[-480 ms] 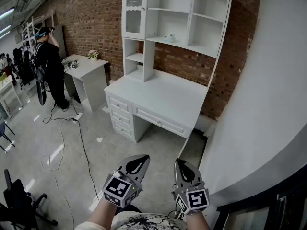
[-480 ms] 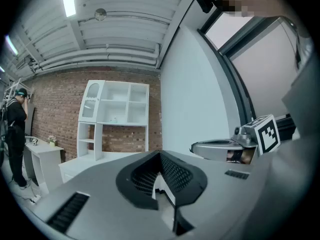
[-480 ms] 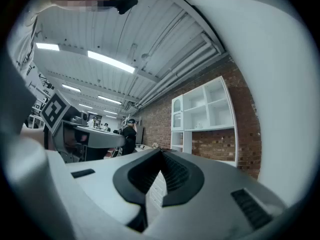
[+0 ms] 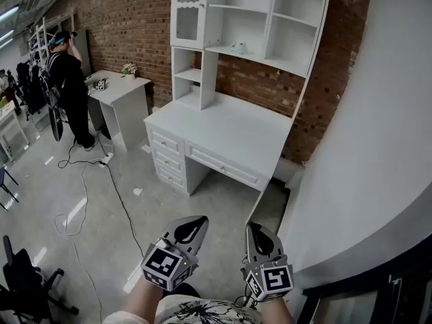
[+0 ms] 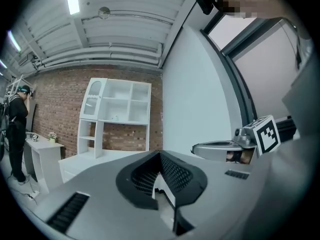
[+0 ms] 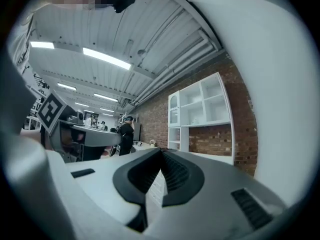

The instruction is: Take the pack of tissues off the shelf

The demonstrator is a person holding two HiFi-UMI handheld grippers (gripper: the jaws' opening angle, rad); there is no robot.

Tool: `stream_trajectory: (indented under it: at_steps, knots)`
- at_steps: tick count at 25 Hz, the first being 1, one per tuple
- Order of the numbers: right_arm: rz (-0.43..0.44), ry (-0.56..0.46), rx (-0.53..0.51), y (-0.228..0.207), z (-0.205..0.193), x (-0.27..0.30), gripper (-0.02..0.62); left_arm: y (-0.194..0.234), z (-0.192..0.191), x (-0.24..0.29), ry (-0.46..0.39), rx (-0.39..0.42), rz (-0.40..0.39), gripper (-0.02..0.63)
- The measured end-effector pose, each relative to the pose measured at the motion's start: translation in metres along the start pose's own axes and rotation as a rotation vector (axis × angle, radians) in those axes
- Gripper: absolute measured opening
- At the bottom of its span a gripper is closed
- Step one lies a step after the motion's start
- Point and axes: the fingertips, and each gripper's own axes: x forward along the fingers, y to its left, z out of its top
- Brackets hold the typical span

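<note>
Red brick wall (image 4: 128,25) backs a white desk whose tabletop (image 4: 229,130) lies bare beneath a hutch of open shelves (image 4: 260,56). A small pale object on the middle shelf, apparently the pack of tissues (image 4: 237,47), sits well apart from both tools. The left tongs (image 4: 191,226) and right tongs (image 4: 258,233) hang low over the grey floor (image 4: 88,201), each with its jaws together on nothing. This reads as the approach step, the reach not yet begun: the next move calls for walking up to the desk, lifting one pair to shelf height and parting its jaws around the pack. A person (image 4: 66,79) stands beside a side table (image 4: 121,90) at left.
</note>
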Motion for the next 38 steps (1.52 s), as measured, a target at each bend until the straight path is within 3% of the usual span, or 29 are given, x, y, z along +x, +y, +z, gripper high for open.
stream_trajectory:
  at_steps: [7,16,24,38]
  knots:
    - [0.003,0.068,-0.009,0.005,-0.021,0.02,0.003,0.018,-0.02,0.0,0.026,-0.018,0.021,0.014]
    - [0.01,0.096,-0.045,0.008,-0.028,0.089,0.003,0.081,-0.029,0.021,0.039,-0.024,0.044,0.014]
    - [0.029,0.133,-0.039,0.017,-0.028,0.2,0.005,0.19,-0.023,0.064,0.068,-0.011,0.051,0.014]
    - [-0.085,0.116,-0.013,0.006,-0.007,0.405,0.005,0.379,0.008,0.152,0.077,0.015,-0.029,0.014]
